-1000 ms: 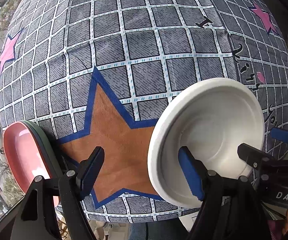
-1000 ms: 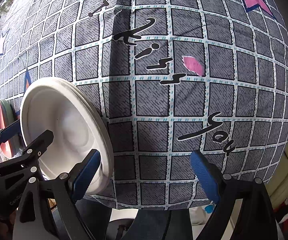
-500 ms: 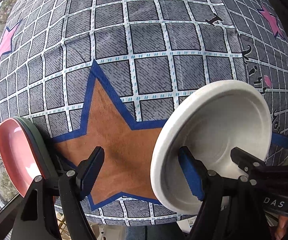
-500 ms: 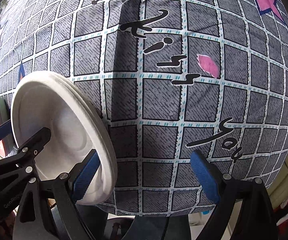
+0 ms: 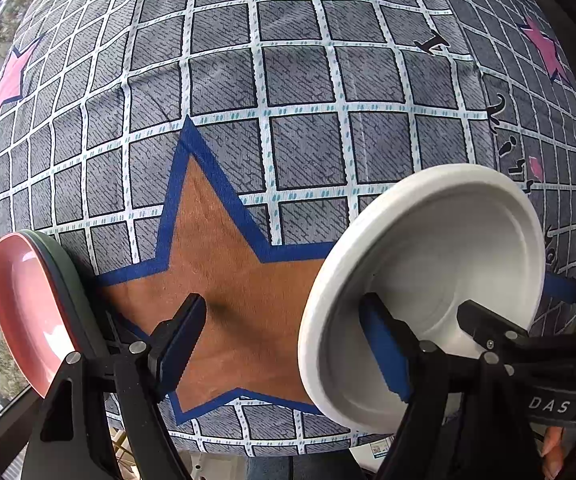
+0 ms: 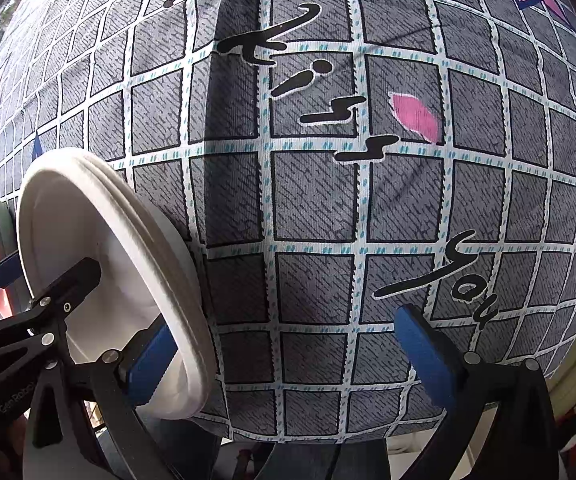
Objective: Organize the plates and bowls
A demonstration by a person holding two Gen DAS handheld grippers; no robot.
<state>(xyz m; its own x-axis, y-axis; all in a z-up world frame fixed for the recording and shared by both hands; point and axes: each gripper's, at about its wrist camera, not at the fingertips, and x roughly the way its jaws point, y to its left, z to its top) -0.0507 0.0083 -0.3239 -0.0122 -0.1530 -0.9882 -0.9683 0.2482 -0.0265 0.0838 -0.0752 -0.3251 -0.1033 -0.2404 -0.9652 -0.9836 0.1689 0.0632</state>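
the left gripper [image 5: 284, 348] is held apart, one finger over the star, the other inside the white plates [image 5: 428, 292]. the right gripper [image 6: 292, 352] has just been opened wider, its inner finger inside the same rim, the other over bare cloth; nothing is clamped. both seem set to take the stack from either side. the plates are matte, round and ridged, stacked on a woven checked tablecloth [image 5: 308, 92]; a glossy red plate [image 5: 28, 304] in a green one lies well apart.

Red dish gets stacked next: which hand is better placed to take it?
Left. The red dish lies close beside the left gripper. From the right gripper, whose jaws have just been opening astride the rim of the white plates, it lies beyond those plates.
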